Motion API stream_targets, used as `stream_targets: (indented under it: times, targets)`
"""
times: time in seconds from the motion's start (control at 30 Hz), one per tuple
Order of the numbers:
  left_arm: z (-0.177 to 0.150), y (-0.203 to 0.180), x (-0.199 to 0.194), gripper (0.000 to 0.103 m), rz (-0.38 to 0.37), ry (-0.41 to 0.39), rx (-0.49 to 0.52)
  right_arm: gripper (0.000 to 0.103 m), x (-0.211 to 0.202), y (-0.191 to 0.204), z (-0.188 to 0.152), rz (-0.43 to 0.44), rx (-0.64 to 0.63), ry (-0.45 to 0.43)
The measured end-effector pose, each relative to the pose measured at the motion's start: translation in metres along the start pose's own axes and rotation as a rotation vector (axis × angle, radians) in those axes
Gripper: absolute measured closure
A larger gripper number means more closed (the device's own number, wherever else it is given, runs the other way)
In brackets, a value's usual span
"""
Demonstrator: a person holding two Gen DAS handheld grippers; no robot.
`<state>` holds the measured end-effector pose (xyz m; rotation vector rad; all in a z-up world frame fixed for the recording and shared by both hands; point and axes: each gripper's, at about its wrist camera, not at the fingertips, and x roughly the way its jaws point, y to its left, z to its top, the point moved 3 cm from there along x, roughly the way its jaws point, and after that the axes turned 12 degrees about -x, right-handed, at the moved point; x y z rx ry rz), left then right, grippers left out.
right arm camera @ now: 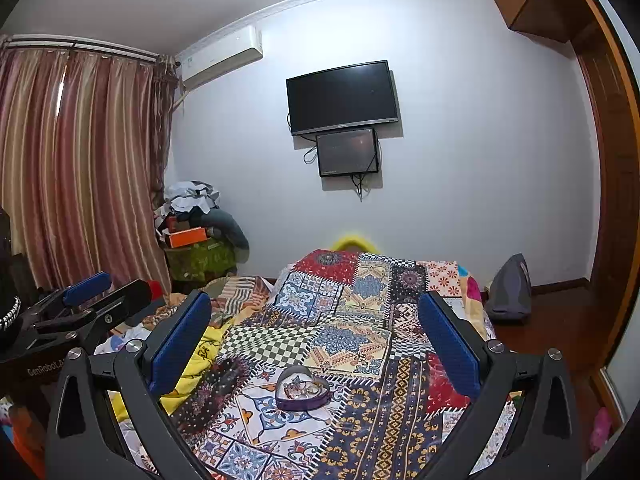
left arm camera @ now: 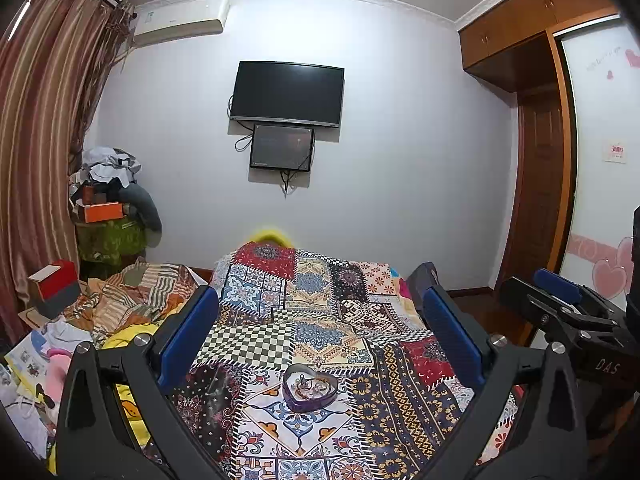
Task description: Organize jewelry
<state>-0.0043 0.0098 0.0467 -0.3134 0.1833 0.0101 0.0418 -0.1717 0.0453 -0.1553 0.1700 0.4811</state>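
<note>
A purple heart-shaped box [left arm camera: 309, 389] sits open on the patchwork bedspread [left arm camera: 312, 312], with a tangle of small jewelry pieces inside. It also shows in the right wrist view [right arm camera: 302, 390]. My left gripper [left arm camera: 320, 312] is open and empty, held above and short of the box. My right gripper [right arm camera: 316, 316] is open and empty, likewise above and short of the box. The right gripper appears at the right edge of the left wrist view [left arm camera: 560, 300], and the left gripper at the left edge of the right wrist view [right arm camera: 88, 300].
Crumpled striped cloth [left arm camera: 132, 300], a red and grey box [left arm camera: 54, 290] and papers lie left of the bedspread. A pile of clothes and boxes [left arm camera: 108, 208] stands by the curtain. A dark bag [right arm camera: 512, 292] sits on the floor at the right, near the wardrobe [left arm camera: 540, 184].
</note>
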Motion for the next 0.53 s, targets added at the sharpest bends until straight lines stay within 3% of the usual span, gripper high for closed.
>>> stream_targets:
  times: [0.53]
  targets:
    - [-0.0028, -0.0010, 0.0038, 0.000, -0.006, 0.005, 0.022, 0.000, 0.0047, -0.0022, -0.0046, 0.001, 0.010, 0.012]
